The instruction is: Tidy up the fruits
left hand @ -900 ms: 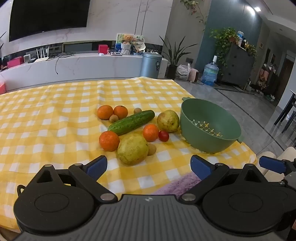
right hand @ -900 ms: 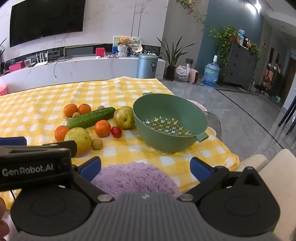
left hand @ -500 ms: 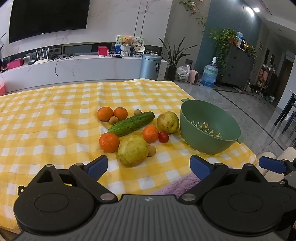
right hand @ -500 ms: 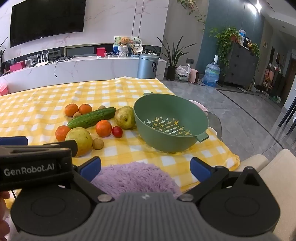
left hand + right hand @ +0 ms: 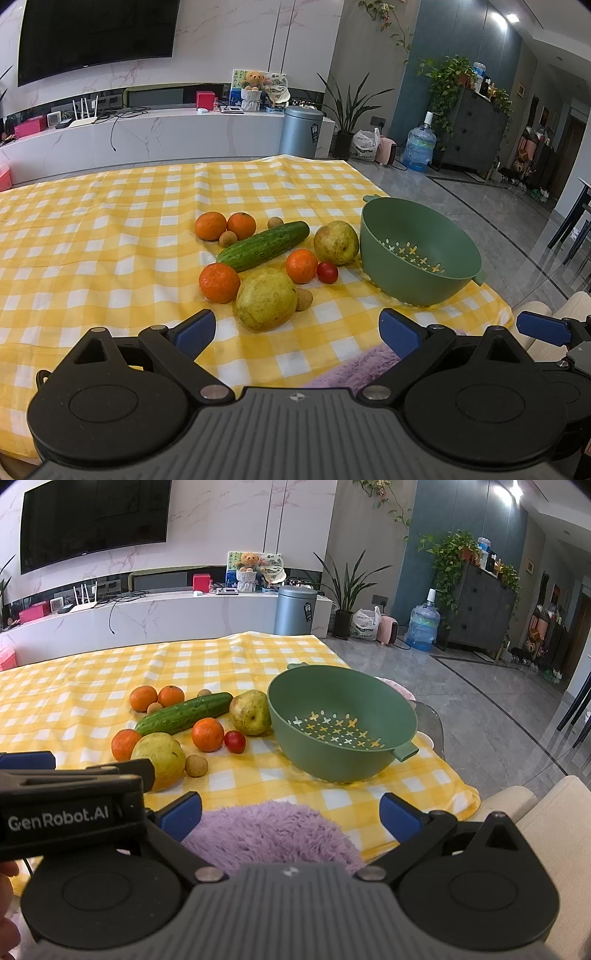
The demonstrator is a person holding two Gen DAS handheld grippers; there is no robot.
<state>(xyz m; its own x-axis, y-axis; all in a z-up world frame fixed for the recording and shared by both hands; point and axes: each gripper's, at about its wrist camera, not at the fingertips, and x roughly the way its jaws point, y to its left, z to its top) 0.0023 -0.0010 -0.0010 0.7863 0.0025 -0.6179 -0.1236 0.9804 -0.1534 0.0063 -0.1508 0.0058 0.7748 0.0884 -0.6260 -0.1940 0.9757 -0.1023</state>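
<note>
A pile of produce lies on the yellow checked tablecloth (image 5: 92, 258): several oranges (image 5: 219, 282), a cucumber (image 5: 264, 245), two yellow-green pears (image 5: 266, 299) (image 5: 336, 242), a cherry tomato (image 5: 327, 272) and small brown longans (image 5: 303, 299). An empty green colander (image 5: 419, 254) (image 5: 341, 722) stands right of the pile. My left gripper (image 5: 297, 330) hovers open near the table's front edge, just short of the near pear. My right gripper (image 5: 291, 814) is open over a purple fluffy cushion (image 5: 273, 834), in front of the colander. Nothing sits between either pair of fingers.
The table's right edge drops off just past the colander to a grey tiled floor (image 5: 498, 221). A cream chair (image 5: 546, 812) stands at the near right. The left gripper's body (image 5: 70, 805) fills the lower left of the right wrist view. A white TV console (image 5: 147, 136) runs behind.
Both views have shifted only slightly; the fruit and colander have stayed where they were and both grippers remain open.
</note>
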